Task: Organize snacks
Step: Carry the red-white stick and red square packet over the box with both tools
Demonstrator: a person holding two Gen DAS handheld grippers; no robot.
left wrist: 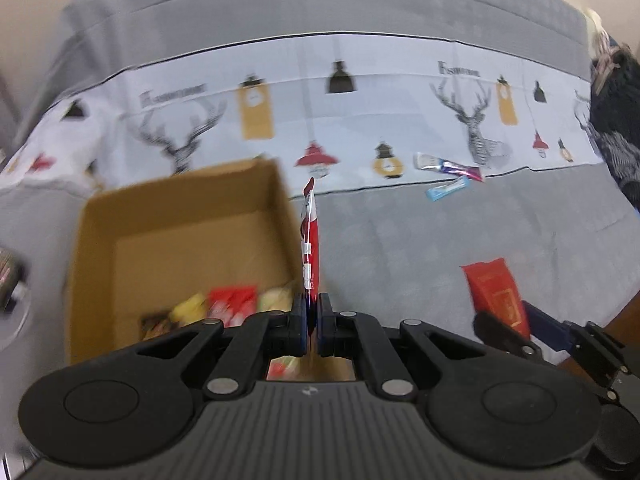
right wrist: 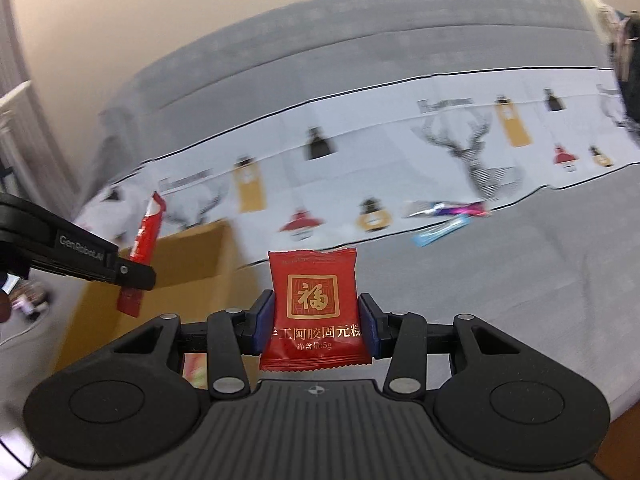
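Note:
My left gripper point(left wrist: 313, 312) is shut on a thin red snack packet point(left wrist: 310, 240), held edge-on beside the right wall of an open cardboard box point(left wrist: 96, 240). The box holds several red and yellow snacks point(left wrist: 232, 300). My right gripper point(right wrist: 316, 320) is shut on a square red packet with gold characters point(right wrist: 314, 308), held above the grey sofa seat. The left gripper point(right wrist: 132, 272) with its red packet point(right wrist: 146, 236) shows at the left of the right wrist view, over the box point(right wrist: 192, 256). The right gripper with its packet point(left wrist: 496, 296) shows at the lower right of the left wrist view.
A silver-purple wrapper point(left wrist: 448, 166) and a blue wrapper point(left wrist: 448, 190) lie at the edge of a deer-print cloth point(left wrist: 360, 120) on the grey sofa point(left wrist: 400, 240); both also show in the right wrist view point(right wrist: 448, 210). Dark fabric point(left wrist: 616, 120) sits at the far right.

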